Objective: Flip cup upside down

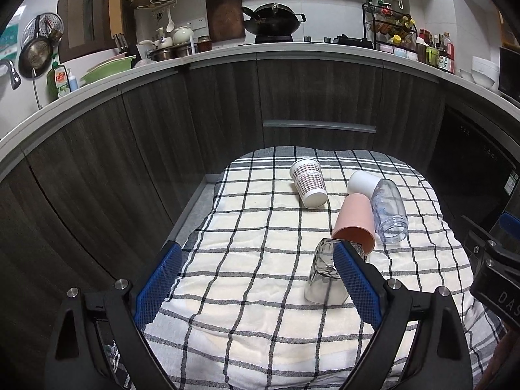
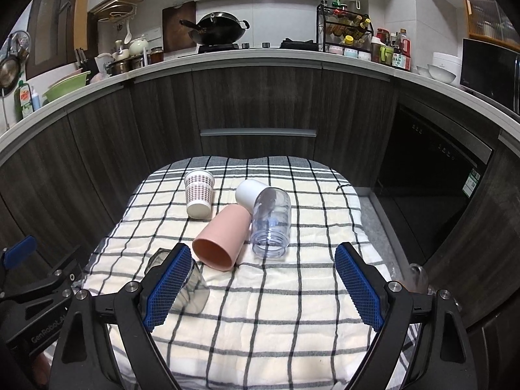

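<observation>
Both hand-held grippers, left point(image 1: 256, 274) and right point(image 2: 261, 279), hang released above the checked cloth point(image 2: 276, 308), grasping nothing. The clear glass cup point(image 1: 325, 279) stands mouth-down near the cloth's front (partly behind a blue pad). Beyond it lie a pink cup point(image 2: 221, 239), a clear plastic jar point(image 2: 271, 224), a white cup point(image 2: 248, 191) and a patterned paper cup point(image 2: 199, 193).

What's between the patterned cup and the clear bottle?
The white cup, touching the bottle; the pink cup lies just nearer. Right wrist view shows it best.
</observation>
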The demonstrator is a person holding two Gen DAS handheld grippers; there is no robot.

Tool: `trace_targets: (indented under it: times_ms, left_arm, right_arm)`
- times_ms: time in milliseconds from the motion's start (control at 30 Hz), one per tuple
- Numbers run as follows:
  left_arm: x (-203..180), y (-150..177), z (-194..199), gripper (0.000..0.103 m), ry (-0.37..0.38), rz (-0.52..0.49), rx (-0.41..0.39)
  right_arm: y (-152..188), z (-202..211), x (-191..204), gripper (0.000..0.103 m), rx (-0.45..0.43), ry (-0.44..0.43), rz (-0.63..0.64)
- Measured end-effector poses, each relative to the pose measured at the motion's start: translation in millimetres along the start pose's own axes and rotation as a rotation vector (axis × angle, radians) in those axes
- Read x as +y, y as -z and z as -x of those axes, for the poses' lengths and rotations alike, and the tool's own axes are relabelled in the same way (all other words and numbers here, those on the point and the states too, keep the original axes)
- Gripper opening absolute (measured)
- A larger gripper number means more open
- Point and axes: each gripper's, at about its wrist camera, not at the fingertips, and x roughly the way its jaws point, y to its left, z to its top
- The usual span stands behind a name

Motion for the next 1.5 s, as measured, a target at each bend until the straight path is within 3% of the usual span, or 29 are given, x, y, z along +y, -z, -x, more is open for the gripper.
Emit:
trace_targets:
  times_ms: [1500]
  left_arm:
    - [0,-3,11,0.099,-0.006,-0.006,-0.021]
  right_arm:
    - [0,11,-4,0.095,-0.035,0.015,-0.013]
